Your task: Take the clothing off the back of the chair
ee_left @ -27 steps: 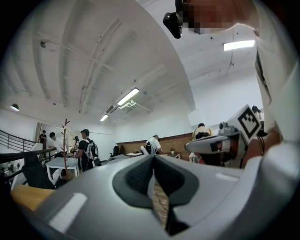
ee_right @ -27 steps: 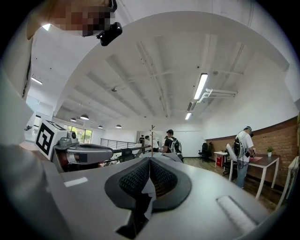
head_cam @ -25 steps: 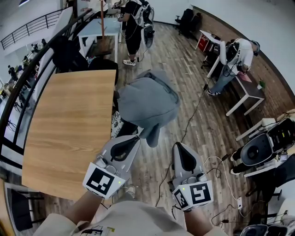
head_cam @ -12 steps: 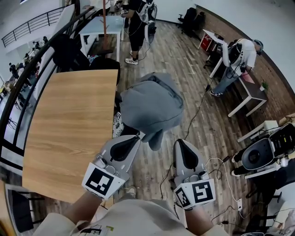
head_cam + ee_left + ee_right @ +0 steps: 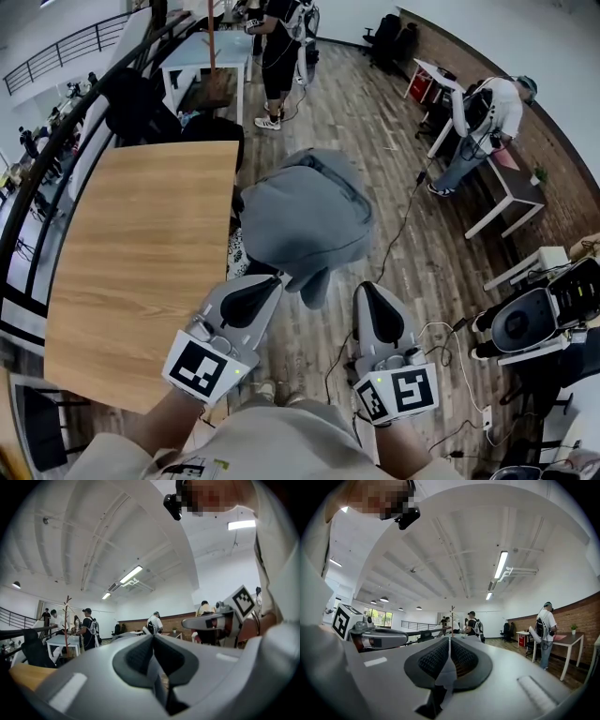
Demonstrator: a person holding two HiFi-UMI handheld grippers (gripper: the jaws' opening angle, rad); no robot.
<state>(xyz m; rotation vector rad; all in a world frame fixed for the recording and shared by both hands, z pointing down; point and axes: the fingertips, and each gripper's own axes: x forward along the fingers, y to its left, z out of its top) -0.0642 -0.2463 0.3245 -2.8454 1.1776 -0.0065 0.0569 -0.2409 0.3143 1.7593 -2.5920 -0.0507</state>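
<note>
A grey hooded garment (image 5: 305, 216) hangs over the back of a chair next to the wooden table (image 5: 141, 262). It hides nearly all of the chair, and one sleeve (image 5: 314, 286) dangles toward me. In the head view my left gripper (image 5: 278, 278) is shut and empty, its tip just left of that sleeve end. My right gripper (image 5: 361, 287) is shut and empty too, a little right of the sleeve and short of the garment. The left gripper view shows its jaws (image 5: 152, 637) closed together with nothing between them. The right gripper view shows the same for its jaws (image 5: 449, 639).
A patterned cushion (image 5: 236, 251) shows under the garment by the table edge. A cable (image 5: 394, 234) runs along the wooden floor to the right. People stand at the back (image 5: 279, 47) and by a white desk (image 5: 502, 187). Equipment (image 5: 525, 319) sits at far right, and a black railing (image 5: 56, 159) at left.
Both grippers have crept slightly closer to the hanging garment, which now looks a little larger in the head view. The jaws stay shut and empty.
</note>
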